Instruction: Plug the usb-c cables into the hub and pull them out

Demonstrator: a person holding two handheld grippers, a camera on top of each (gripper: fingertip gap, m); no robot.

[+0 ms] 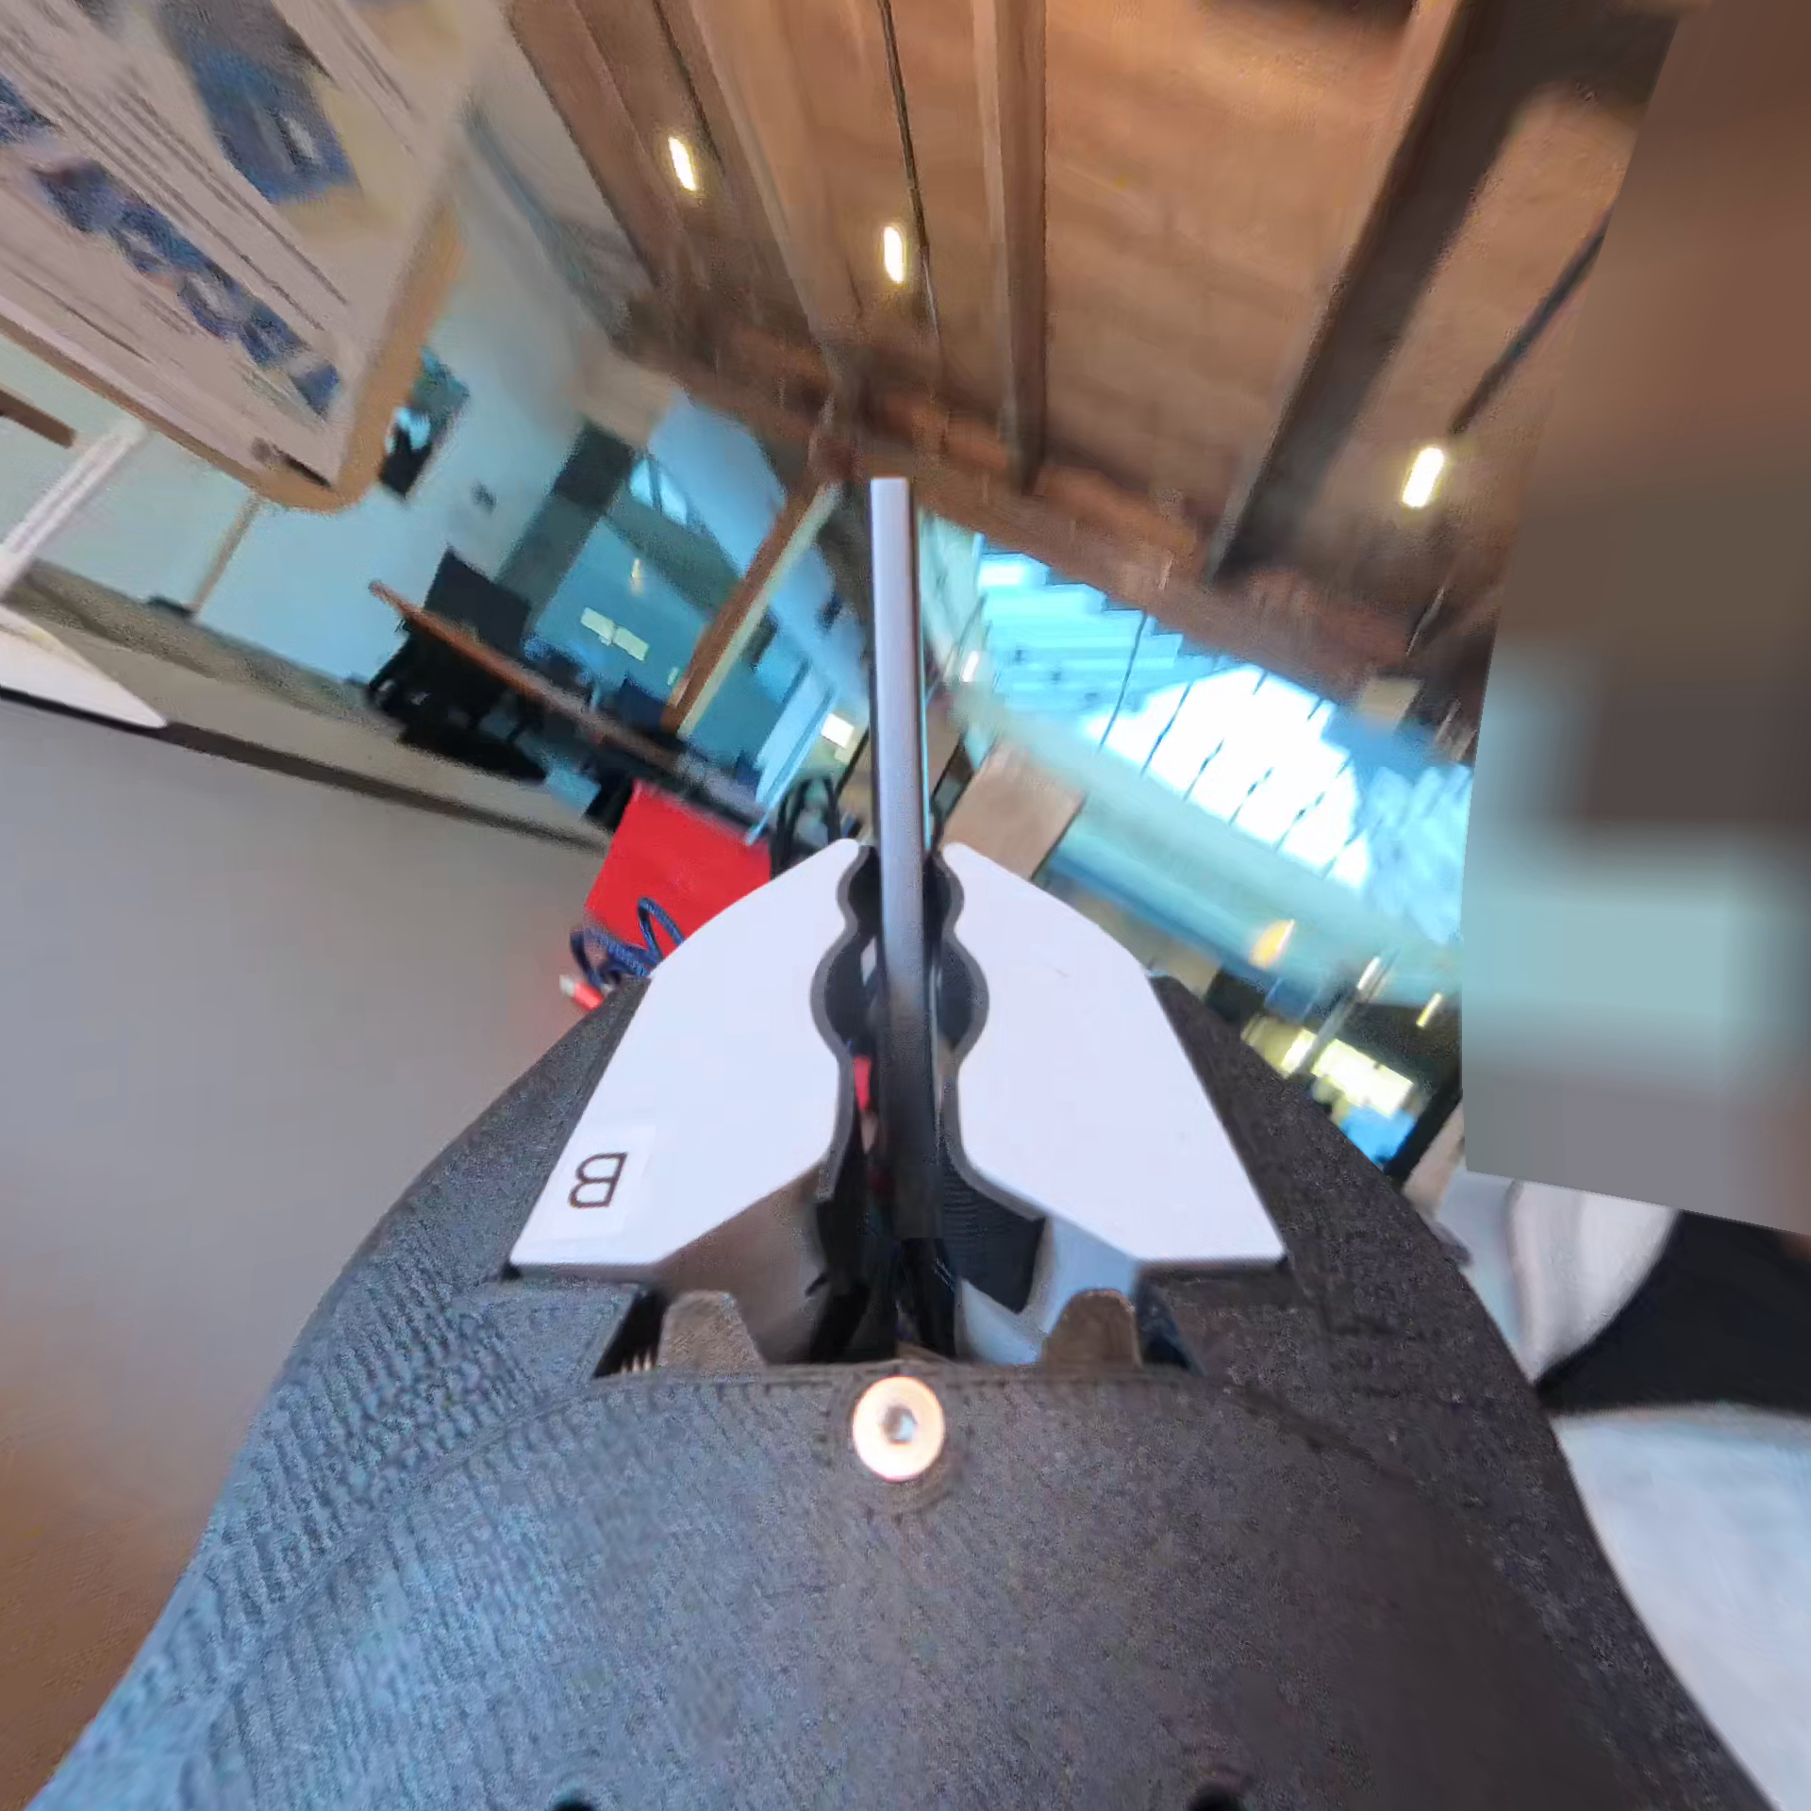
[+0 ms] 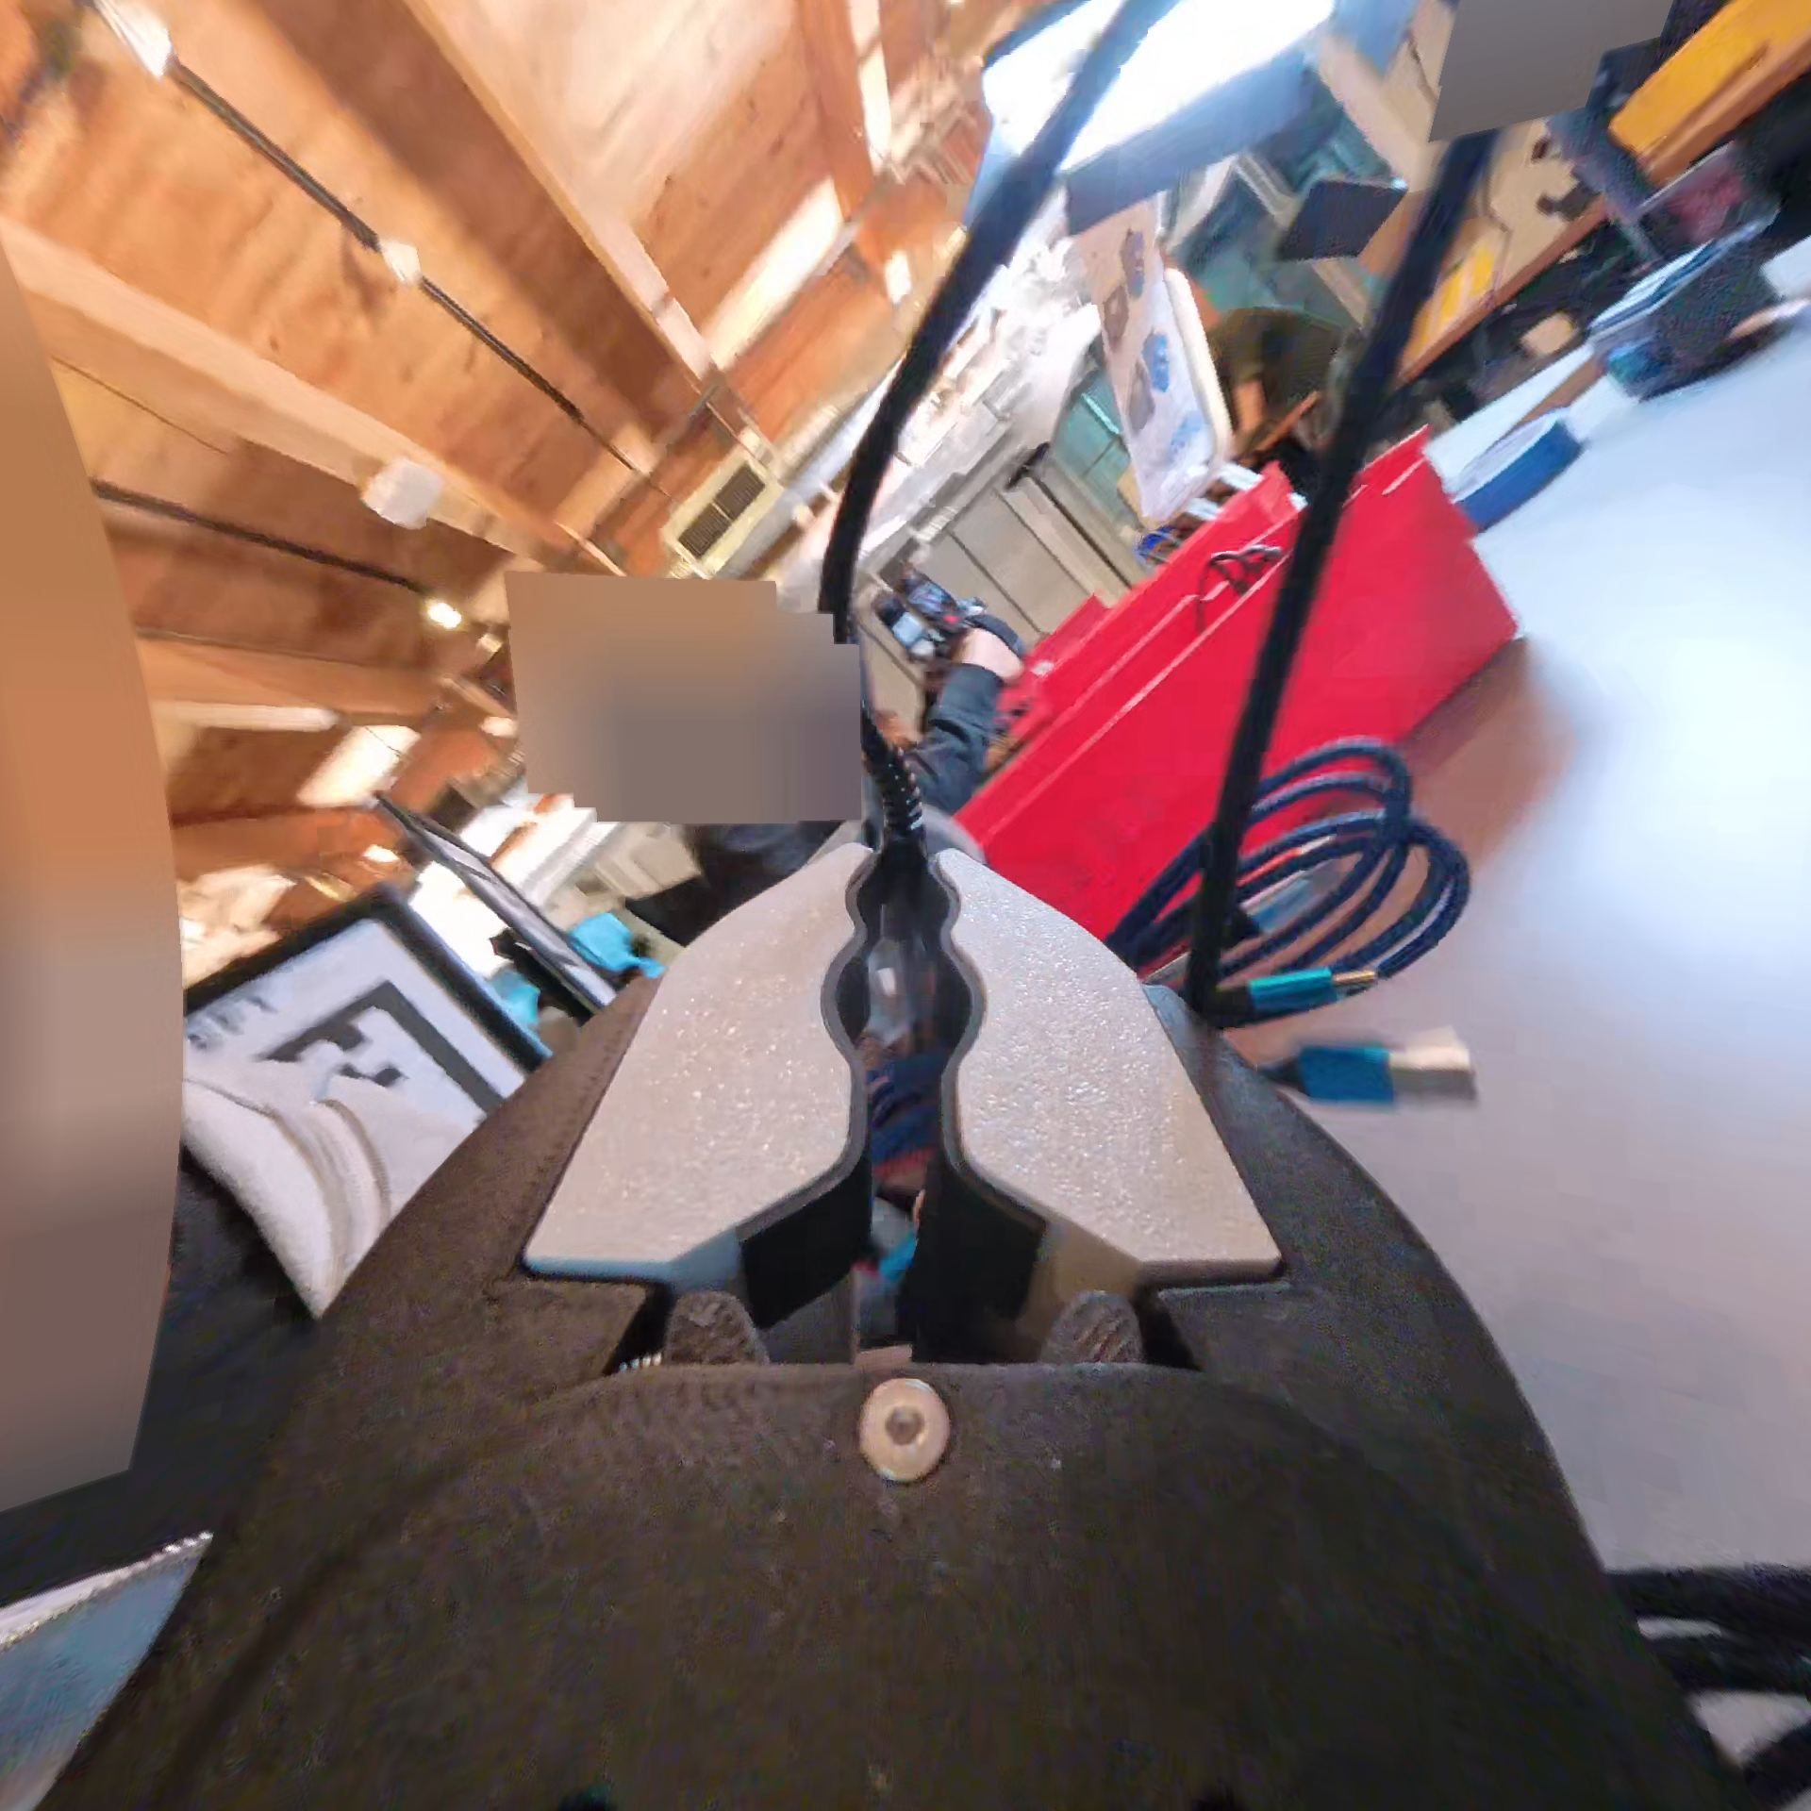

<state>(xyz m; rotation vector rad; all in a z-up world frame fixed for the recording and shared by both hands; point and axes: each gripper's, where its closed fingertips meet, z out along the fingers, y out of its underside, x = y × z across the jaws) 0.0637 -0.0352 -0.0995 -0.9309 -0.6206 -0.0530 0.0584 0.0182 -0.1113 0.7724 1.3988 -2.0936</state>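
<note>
A: Table (image 2: 1666, 882) first, pale grey, running off to the right in the right wrist view. What sits on it?

B: A red box (image 2: 1225, 706) stands on it, and just in front of that a coil of blue braided cable (image 2: 1372, 862) lies flat, with two teal-sleeved plugs (image 2: 1343, 1073) at its near edge.

A: And the left gripper (image 1: 897, 862)?

B: Its white fingers (image 1: 725, 1039) are pinched narrow on the hub (image 1: 897, 686), a thin grey slab seen edge-on. The hub stands straight out past the fingertips, raised off the table and pointing toward the wooden ceiling.

A: The right gripper (image 2: 902, 862)?

B: Closed on the plug end of a black cable (image 2: 882, 490). The ribbed strain relief pokes out from between the grey fingers (image 2: 745, 1058), and the cord arcs up and over, coming down again to the right beside the blue coil.

A: Is that plug in the hub?

B: Neither view shows the two together, so I cannot tell.
</note>
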